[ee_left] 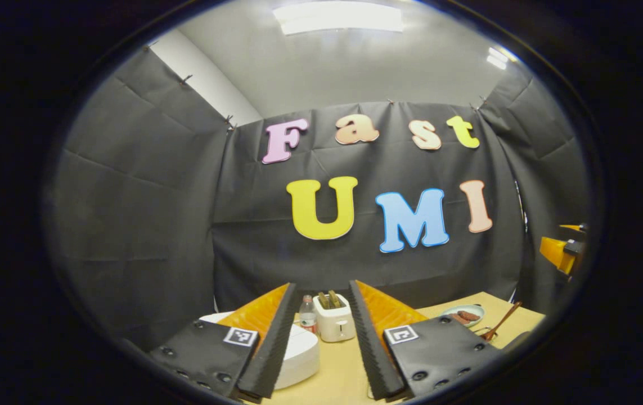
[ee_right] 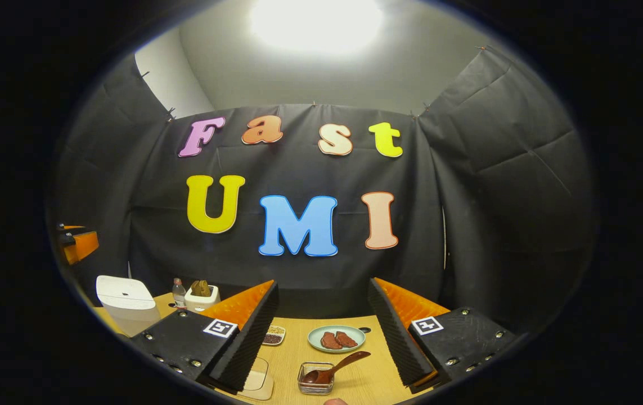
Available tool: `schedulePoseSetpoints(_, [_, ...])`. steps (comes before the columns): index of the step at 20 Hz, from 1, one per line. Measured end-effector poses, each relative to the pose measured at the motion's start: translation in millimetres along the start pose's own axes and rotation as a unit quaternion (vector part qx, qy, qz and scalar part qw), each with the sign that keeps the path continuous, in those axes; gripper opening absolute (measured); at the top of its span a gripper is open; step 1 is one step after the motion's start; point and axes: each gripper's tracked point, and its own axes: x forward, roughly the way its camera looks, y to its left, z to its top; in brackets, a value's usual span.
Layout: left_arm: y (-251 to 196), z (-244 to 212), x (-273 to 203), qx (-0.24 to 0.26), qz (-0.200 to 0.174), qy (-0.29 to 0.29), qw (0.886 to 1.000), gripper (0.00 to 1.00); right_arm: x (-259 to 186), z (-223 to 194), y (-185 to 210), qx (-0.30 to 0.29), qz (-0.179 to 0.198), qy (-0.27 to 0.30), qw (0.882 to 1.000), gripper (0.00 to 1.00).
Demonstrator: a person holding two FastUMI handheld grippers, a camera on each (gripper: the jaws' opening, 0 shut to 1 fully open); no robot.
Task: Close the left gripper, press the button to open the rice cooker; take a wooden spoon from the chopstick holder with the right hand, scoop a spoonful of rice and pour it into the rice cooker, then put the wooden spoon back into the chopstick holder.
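We see the white, closed rice cooker near the left edge of the light wooden desk in the right gripper view; in the left gripper view it lies low between and behind the fingers, its front cut off. The brown wooden spoon rests with its bowl inside a small clear square container, handle slanting up to the right over the rim; what else that container holds we cannot make out. Behind it, a pale green round plate carries two reddish-brown pieces. A small dish with dark grains sits partly hidden by the right gripper's finger. Toward the far edge, a white toaster holds two brownish slices, just beside a clear bottle with a red label. A pale flat object at the near edge is mostly cut off.

The left gripper hangs with fingers spread wide, holding nothing. The right gripper's fingers are likewise wide apart and empty.
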Motion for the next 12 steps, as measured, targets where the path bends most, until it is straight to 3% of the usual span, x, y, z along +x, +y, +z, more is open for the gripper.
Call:
schedulePoseSetpoints(1, [1.3, 1.4, -0.2, 0.001, -0.001, -0.002, 1.0, 0.56, -0.5, 1.0, 0.1, 0.0, 0.0, -0.001, 1.0, 0.97])
schedulePoseSetpoints(3, [-5.4, -0.3, 5.4, 0.003, -0.018, 0.001, 1.0, 0.51, -1.7, 2.9, 1.6, 0.001, 0.0, -0.004, 1.0, 0.97])
schedulePoseSetpoints(5, [0.8, 2.0, 1.6, -0.002, -0.019, -0.001, 1.0, 0.16, -3.3, 2.1, 5.4, 0.002, 0.002, -0.003, 1.0, 0.97])
schedulePoseSetpoints(12, [37.9, 1.6, 10.7, -0.001, 0.015, -0.002, 1.0, 0.08, -7.3, 7.3, 17.2, -0.004, 0.006, -0.011, 1.0, 0.97])
